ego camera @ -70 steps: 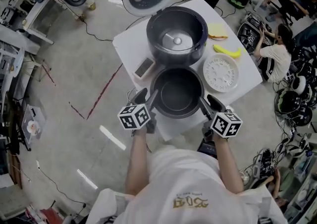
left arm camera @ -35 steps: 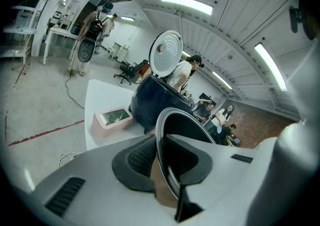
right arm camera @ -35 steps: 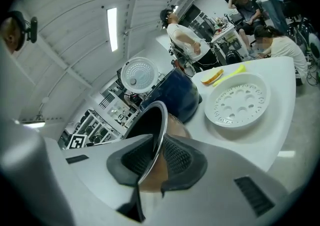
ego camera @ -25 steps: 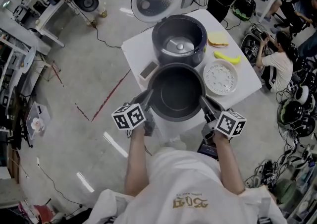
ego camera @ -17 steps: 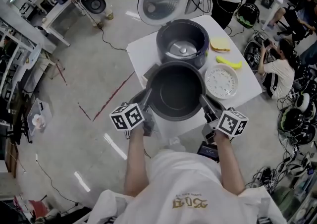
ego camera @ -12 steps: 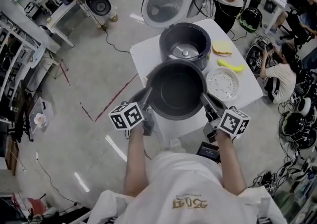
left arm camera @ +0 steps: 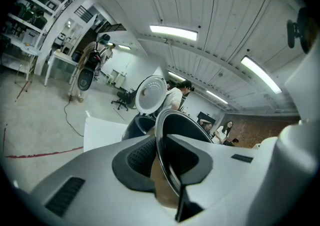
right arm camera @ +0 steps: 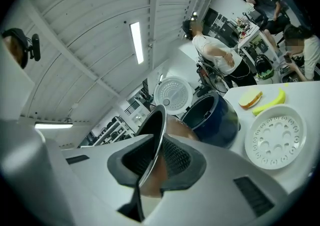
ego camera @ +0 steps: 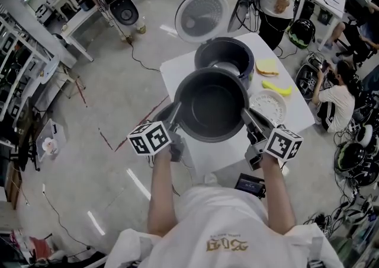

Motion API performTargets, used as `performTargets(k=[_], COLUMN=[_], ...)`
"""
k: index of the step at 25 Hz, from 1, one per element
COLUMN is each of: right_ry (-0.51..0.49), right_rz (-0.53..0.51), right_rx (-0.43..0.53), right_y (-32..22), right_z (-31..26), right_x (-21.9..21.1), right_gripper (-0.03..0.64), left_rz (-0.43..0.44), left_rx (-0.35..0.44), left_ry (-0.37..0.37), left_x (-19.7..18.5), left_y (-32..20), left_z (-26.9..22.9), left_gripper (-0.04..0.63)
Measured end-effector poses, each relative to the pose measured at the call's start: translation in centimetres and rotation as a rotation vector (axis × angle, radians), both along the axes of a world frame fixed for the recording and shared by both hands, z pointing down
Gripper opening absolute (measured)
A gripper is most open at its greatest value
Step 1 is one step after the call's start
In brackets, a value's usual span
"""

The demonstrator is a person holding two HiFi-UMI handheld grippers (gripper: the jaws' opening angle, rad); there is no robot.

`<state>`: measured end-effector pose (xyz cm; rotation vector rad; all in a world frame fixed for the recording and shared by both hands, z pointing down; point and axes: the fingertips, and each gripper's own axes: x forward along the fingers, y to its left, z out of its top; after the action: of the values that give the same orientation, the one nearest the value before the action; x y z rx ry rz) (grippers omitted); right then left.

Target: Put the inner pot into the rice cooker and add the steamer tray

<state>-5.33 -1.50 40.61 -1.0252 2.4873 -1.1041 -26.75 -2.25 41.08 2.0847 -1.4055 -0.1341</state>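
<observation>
Above table [ego camera: 172, 78]: left tool [ego camera: 175, 114], right tool [ego camera: 248, 118] on pot [ego camera: 212, 107]

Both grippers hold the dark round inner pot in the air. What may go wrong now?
The left gripper and right gripper pinch only the thin rim of the dark round inner pot; it may slip or tilt. Its bottom may knock the rim of the dark blue rice cooker.
</observation>
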Motion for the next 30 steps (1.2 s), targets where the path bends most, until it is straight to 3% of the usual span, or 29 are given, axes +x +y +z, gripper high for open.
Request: performTargets(k=[15,22,30], right_ry=[-0.024,-0.03,-0.054], right_rz=[0.076,0.111,0.088], right_rx=[0.063,0.097,0.081], right_y=[-5.0,-7.1,-11.1], right_z=[-4.1,-5.7,-5.8], right_x=[-2.1,-1.2,0.6], right_gripper=[0.058,0.057,0.057], left_rz=[0.072,0.115,0.084], left_rx=[0.095,0.121,0.123], left_ry=[0.019,0.035,0.042], left_x=[-2.1,-1.2,0.4], left_y=[-6.1,-8.7,-12.0], left_z=[-4.3,-5.5,-5.8], left_gripper=[0.082,0.084,0.084])
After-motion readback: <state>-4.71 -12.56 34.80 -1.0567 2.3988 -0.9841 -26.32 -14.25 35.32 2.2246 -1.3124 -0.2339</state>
